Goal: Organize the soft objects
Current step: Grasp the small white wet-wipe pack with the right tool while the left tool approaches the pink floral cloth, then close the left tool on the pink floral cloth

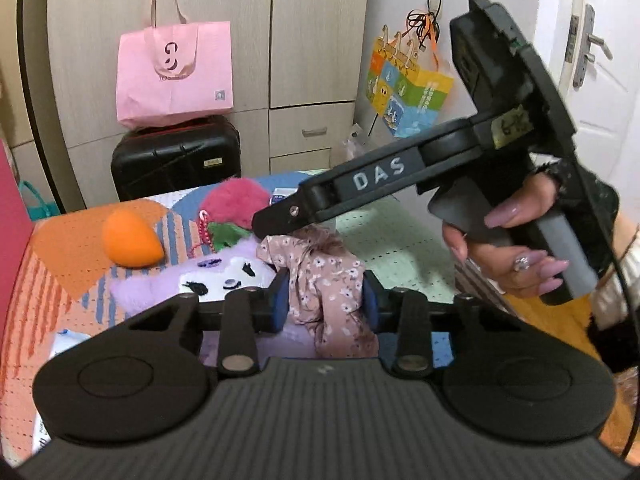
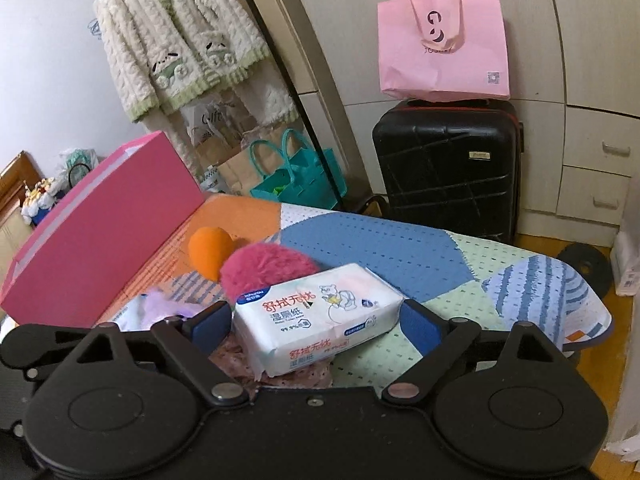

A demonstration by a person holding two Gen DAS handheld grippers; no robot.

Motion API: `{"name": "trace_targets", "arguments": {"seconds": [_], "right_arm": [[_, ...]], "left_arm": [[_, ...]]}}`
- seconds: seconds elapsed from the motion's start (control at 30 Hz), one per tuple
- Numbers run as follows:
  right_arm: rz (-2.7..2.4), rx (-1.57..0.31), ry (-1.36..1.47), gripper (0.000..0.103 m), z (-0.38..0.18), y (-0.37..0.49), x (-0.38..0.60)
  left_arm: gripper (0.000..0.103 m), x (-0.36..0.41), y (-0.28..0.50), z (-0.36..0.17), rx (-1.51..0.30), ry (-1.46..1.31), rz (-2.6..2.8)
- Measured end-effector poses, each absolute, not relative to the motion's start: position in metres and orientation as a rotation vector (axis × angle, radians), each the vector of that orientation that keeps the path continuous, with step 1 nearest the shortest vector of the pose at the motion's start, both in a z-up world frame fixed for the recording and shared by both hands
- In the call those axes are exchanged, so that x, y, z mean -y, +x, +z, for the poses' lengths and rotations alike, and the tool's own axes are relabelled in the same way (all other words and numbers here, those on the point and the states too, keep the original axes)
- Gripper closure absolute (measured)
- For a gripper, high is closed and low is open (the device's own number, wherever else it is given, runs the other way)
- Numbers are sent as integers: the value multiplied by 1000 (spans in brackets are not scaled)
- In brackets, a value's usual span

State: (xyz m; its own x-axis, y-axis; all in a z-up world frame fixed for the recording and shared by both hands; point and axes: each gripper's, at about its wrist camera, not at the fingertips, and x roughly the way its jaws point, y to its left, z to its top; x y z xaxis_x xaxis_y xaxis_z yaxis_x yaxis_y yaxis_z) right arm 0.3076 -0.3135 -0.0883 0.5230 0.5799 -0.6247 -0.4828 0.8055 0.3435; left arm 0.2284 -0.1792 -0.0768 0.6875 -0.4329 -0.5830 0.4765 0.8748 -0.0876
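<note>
My left gripper point(image 1: 326, 304) is shut on a doll in a pink floral dress point(image 1: 328, 280), held above the patchwork mat point(image 1: 64, 248). Beyond it lie a purple plush point(image 1: 192, 276), a pink fluffy pompom point(image 1: 236, 200) and an orange sponge point(image 1: 130, 238). My right gripper point(image 2: 316, 322) is open, its blue pads point(image 2: 418, 326) on either side of a white wet-wipes pack point(image 2: 316, 316) without squeezing it. The pack rests partly on the floral doll point(image 2: 276, 368). The pompom point(image 2: 266, 272), the sponge point(image 2: 210, 250) and the purple plush point(image 2: 160, 304) lie behind it. In the left wrist view the right gripper body point(image 1: 360, 188) reaches in from the right.
A long pink box point(image 2: 100, 224) stands along the mat's left edge. A black suitcase point(image 2: 448, 172) with a pink bag point(image 2: 444, 44) on top stands behind the table by beige cabinets. A teal bag point(image 2: 296, 176) and a hanging robe point(image 2: 180, 40) are at the back left.
</note>
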Motion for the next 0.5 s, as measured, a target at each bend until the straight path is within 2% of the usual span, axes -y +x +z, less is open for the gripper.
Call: {"name": "trace_targets", "arguments": {"seconds": [0.17,0.37,0.4,0.47,0.5], "right_arm": [[623,-762,123,10,-93,307,312],[590,-714,108,17,-95,298,310],[586,-707,113,18,-95,296,311],[574,-698,116,18,-96,293,312],[567,-693,119,18,-95,291,313]], "left_arm": [[69,179,229,-79,-637,56,-507],[68,183,229,-81,-633,62,-491],[69,184,229,-81,-634,64,-489],[78,187,228,-81,-633,85,-478],[79,189,226,-81,-632,108,-475]]}}
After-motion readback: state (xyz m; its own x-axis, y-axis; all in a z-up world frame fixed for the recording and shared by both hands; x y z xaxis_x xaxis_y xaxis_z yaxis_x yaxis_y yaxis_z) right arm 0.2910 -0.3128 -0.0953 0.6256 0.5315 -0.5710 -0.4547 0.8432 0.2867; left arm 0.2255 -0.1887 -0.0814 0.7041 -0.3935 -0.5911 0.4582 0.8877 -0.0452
